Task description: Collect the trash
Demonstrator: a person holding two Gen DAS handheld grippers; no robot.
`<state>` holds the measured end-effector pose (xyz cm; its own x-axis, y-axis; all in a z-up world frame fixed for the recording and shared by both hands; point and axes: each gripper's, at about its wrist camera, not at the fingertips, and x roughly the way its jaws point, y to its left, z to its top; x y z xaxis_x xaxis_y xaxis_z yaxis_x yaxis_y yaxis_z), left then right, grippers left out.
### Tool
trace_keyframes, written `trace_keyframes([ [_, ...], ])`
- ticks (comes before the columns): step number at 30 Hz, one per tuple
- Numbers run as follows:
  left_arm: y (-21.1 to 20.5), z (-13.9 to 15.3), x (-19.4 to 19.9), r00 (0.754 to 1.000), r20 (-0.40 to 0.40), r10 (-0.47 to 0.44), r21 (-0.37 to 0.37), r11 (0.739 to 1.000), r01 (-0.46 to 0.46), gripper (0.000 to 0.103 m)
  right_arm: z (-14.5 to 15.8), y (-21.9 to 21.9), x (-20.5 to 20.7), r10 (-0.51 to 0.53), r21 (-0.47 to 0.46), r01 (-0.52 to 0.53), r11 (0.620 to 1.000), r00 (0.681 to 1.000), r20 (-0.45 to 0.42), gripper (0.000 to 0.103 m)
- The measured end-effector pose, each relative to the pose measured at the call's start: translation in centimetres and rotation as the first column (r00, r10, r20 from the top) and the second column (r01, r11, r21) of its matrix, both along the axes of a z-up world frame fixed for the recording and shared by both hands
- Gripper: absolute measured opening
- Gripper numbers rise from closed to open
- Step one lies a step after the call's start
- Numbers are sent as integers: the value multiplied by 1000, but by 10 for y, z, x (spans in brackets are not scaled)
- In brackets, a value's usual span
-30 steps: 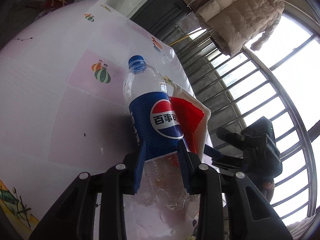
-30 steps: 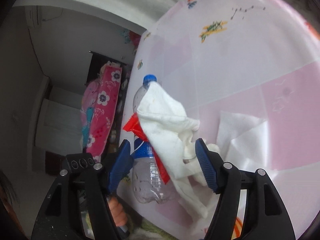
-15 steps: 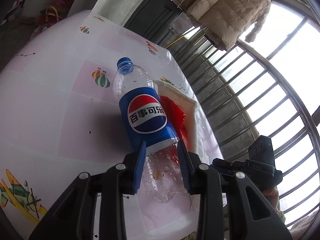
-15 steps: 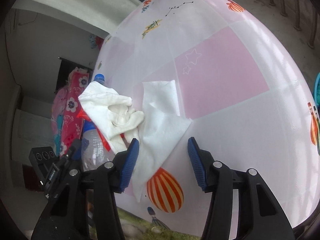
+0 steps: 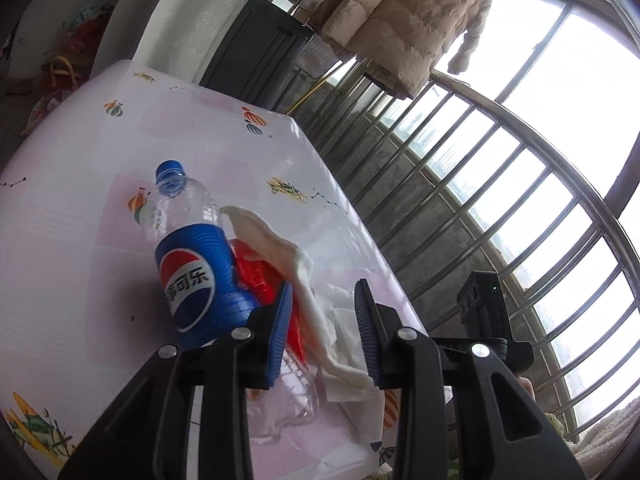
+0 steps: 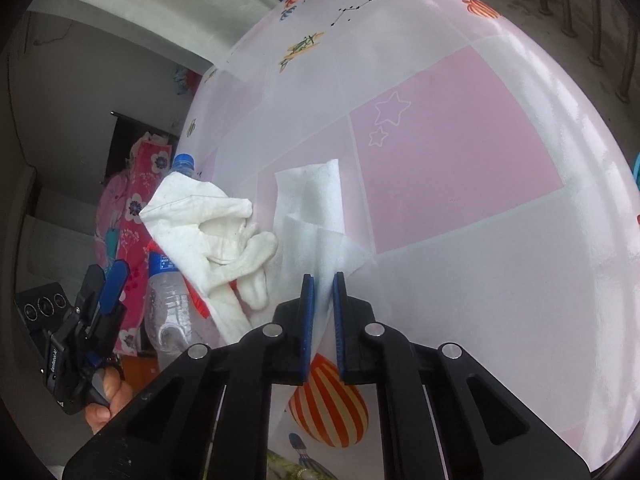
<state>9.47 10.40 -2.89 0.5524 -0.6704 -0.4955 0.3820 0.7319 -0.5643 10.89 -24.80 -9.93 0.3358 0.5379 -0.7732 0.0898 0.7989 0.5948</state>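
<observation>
Tissue pinched, bottle free

Pink-and-white desk (image 6: 460, 184). Right tongs (image 6: 322, 280) clamped on tissue (image 6: 312, 200) lying flat. Left tongs (image 5: 323, 292) apart over white cloth (image 5: 280, 252); bottle (image 5: 192, 276) lies beside them, red wrapper (image 5: 260, 276) between.

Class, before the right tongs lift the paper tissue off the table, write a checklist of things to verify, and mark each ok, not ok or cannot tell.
1. Right tongs shut on the tissue: ok.
2. Only the tissue's near edge is pinched, so whether the hold is firm: cannot tell.
3. Tissue free of the white cloth: cannot tell; they lie close together.
4. Left tongs out of the way: not ok; open, hovering over the cloth and tissue.
5. Bottle safe from rolling: cannot tell; it lies on its side on the table.
</observation>
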Motion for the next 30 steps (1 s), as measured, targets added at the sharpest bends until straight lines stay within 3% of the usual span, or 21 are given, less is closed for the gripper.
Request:
trace_keyframes([
  [9, -17, -17, 38, 997, -56, 56, 104, 993, -50, 31, -1, -7, 4, -10, 13, 9, 1000, 1000, 22, 1],
  [20, -14, -20, 40, 994, -48, 102, 155, 984, -93, 31, 3, -27, -7, -19, 15, 18, 1000, 999, 40, 1],
  [30, -20, -23, 41, 995, -28, 92, 193, 978, -85, 5, 6, -36, -13, -49, 22, 48, 999, 997, 55, 1],
])
